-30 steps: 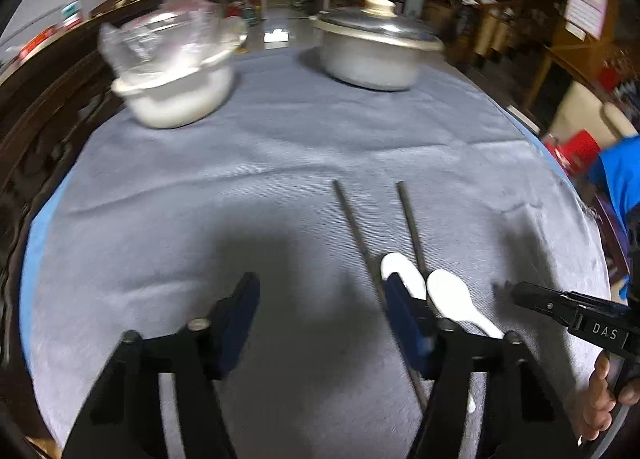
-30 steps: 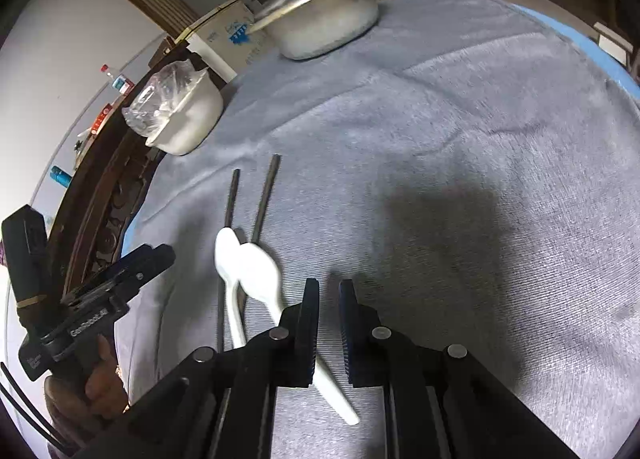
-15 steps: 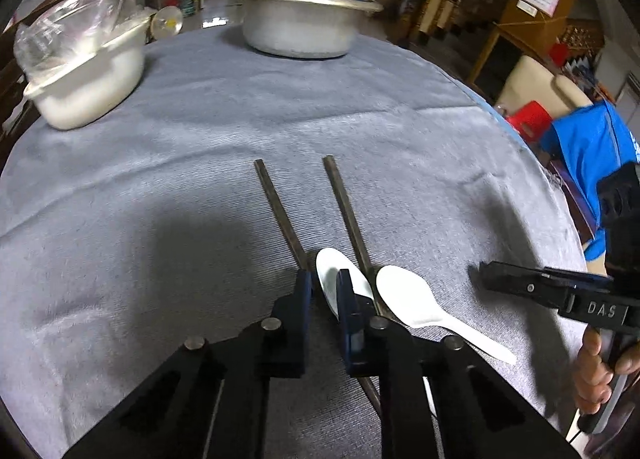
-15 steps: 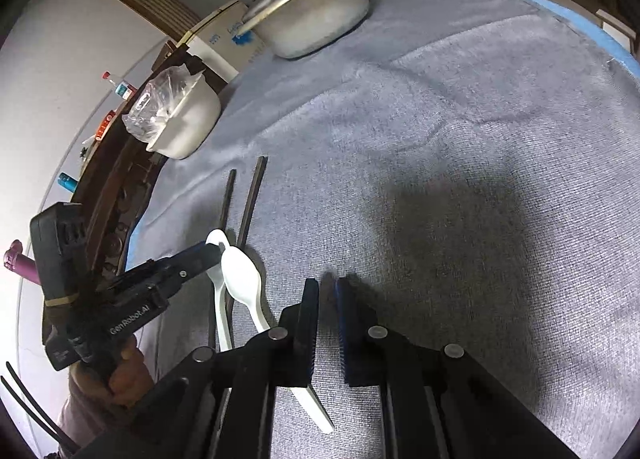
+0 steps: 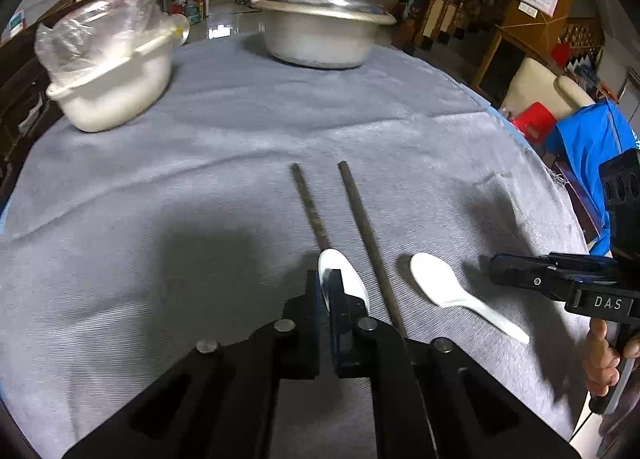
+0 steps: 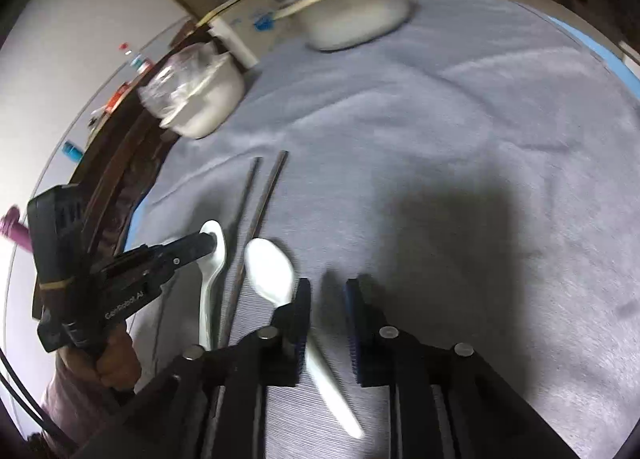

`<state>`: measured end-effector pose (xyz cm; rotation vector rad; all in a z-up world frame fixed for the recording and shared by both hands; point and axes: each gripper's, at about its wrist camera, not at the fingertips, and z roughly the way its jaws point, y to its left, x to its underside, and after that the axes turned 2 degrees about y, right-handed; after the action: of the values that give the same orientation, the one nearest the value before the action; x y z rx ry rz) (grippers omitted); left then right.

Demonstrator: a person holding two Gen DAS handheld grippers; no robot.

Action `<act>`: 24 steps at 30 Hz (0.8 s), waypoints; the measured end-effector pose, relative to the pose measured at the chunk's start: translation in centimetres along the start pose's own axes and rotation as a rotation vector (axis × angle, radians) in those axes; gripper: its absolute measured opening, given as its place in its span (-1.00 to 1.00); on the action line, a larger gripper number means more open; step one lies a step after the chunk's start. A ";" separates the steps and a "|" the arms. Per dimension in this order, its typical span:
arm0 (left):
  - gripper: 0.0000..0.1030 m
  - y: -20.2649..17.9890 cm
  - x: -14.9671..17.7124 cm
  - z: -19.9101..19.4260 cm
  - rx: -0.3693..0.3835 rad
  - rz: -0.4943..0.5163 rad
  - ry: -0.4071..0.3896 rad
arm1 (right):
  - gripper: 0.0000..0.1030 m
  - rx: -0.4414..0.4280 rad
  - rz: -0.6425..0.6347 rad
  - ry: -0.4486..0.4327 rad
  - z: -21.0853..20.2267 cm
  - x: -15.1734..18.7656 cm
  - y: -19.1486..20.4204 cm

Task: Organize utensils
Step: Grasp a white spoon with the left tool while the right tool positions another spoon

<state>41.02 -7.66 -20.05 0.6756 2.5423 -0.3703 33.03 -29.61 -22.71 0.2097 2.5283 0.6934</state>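
Two dark chopsticks lie side by side on the grey cloth, also in the right wrist view. My left gripper is shut on the bowl edge of a white spoon, seen from the side in the right wrist view. A second white spoon lies right of the chopsticks. My right gripper is open, its fingers either side of that spoon's handle; its bowl lies just ahead of the left finger.
A lidded metal pot stands at the table's far side. A white bowl with a plastic bag stands far left. The table's edge runs along the right. Dark wooden furniture borders the left side.
My left gripper closed from wide open and now grips the left spoon's bowl. My right gripper has opened from shut and moved over the right spoon's handle.
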 end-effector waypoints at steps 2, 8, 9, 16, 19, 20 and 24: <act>-0.95 0.5 0.0 -0.8 0.000 0.005 -0.011 | -0.14 -0.013 -0.045 -0.009 0.3 -0.4 1.1; -0.95 1.5 0.2 -2.0 0.000 0.006 -0.024 | 0.14 -0.024 -0.231 0.011 2.0 -1.6 4.4; -0.95 1.6 0.2 -1.9 -0.003 0.002 -0.021 | 0.14 -0.009 -0.271 0.027 2.6 -1.7 5.0; -0.95 1.9 1.0 -2.9 -0.001 -0.039 -0.034 | -0.37 0.177 -0.472 0.082 5.1 -0.7 7.1; -0.95 2.3 1.5 -3.1 -0.030 -0.055 -0.019 | -0.37 0.196 -0.442 0.076 5.0 -0.9 6.5; -0.95 2.7 1.7 -3.2 -0.029 -0.069 -0.007 | -0.38 0.200 -0.425 0.069 4.7 -0.8 6.1; -0.95 3.9 2.1 -3.2 -0.058 -0.119 0.025 | -0.38 0.128 -0.296 0.015 2.5 -0.7 3.8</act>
<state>40.27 -2.34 -18.91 0.5122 2.6135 -0.3292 35.00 -25.41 -22.32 -0.1258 2.5460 0.4186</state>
